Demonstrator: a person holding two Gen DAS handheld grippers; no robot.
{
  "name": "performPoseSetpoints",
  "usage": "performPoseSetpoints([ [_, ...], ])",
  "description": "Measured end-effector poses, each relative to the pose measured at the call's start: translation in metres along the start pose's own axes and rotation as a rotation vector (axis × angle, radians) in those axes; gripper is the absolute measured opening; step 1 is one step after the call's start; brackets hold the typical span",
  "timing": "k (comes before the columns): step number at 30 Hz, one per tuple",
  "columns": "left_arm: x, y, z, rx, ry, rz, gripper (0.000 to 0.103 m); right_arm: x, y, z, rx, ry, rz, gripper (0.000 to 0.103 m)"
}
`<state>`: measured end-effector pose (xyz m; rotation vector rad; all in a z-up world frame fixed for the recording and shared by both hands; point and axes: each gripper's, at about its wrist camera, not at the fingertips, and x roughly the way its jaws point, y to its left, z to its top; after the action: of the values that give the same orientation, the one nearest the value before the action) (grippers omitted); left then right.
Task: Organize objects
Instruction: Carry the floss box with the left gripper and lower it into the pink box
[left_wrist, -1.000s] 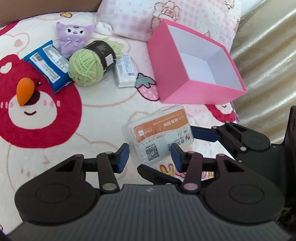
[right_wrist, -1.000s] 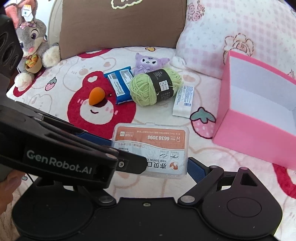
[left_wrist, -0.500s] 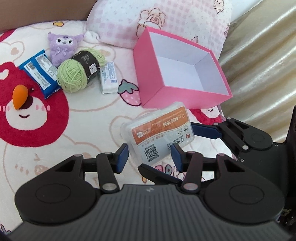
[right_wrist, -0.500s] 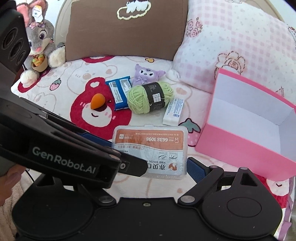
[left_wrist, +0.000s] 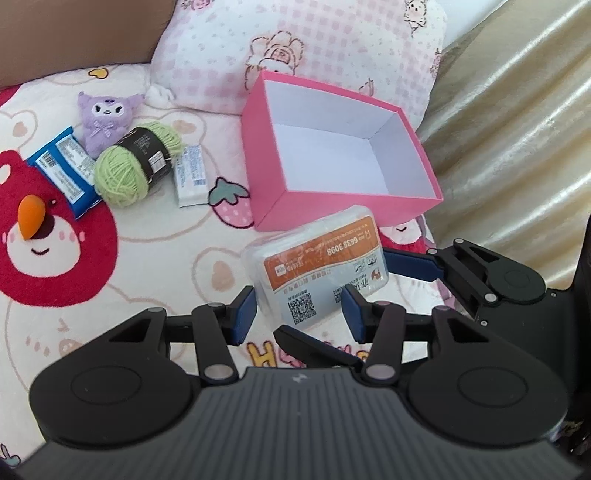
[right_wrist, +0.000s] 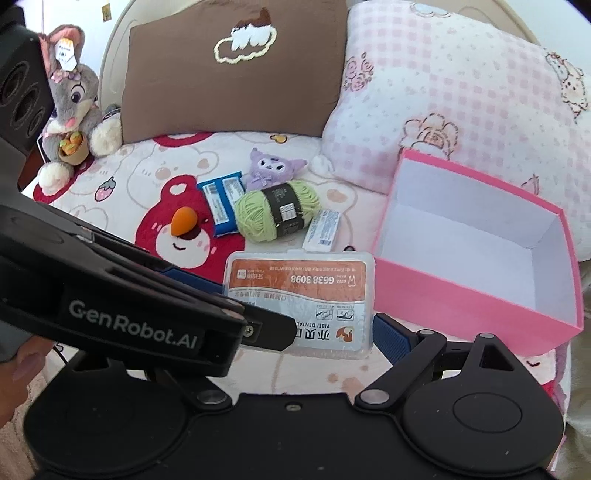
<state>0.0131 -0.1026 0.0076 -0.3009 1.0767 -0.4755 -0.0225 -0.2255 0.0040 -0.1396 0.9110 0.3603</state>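
A clear plastic floss box with an orange label (right_wrist: 301, 301) is held off the bed between the fingers of my right gripper (right_wrist: 295, 317), which is shut on it. It also shows in the left wrist view (left_wrist: 317, 266), just in front of the open pink box (left_wrist: 332, 155). My left gripper (left_wrist: 297, 314) is open and empty, right under the near end of the floss box. The pink box (right_wrist: 476, 258) is empty with a white inside. The left gripper's body (right_wrist: 122, 295) crosses the right wrist view and hides the right gripper's left finger.
On the bed sheet lie a green yarn ball (left_wrist: 136, 168), a purple plush (left_wrist: 105, 120), a blue packet (left_wrist: 64, 170), a white packet (left_wrist: 190, 175) and an orange sponge (left_wrist: 31, 216). A pink pillow (right_wrist: 461, 85), a brown pillow (right_wrist: 232, 70) and a rabbit plush (right_wrist: 70, 110) line the back. A gold curtain (left_wrist: 517, 122) is on the right.
Both grippers have risen and moved toward the pink box with the floss box held in the right one. The objects on the bed have not moved.
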Motion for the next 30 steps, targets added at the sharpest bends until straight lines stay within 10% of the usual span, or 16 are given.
performPoseSetpoints([
  [30,0.051,-0.100,0.055,0.121,-0.009,-0.037,0.049,-0.033,-0.100,0.010,0.089,-0.098,-0.138,0.090],
])
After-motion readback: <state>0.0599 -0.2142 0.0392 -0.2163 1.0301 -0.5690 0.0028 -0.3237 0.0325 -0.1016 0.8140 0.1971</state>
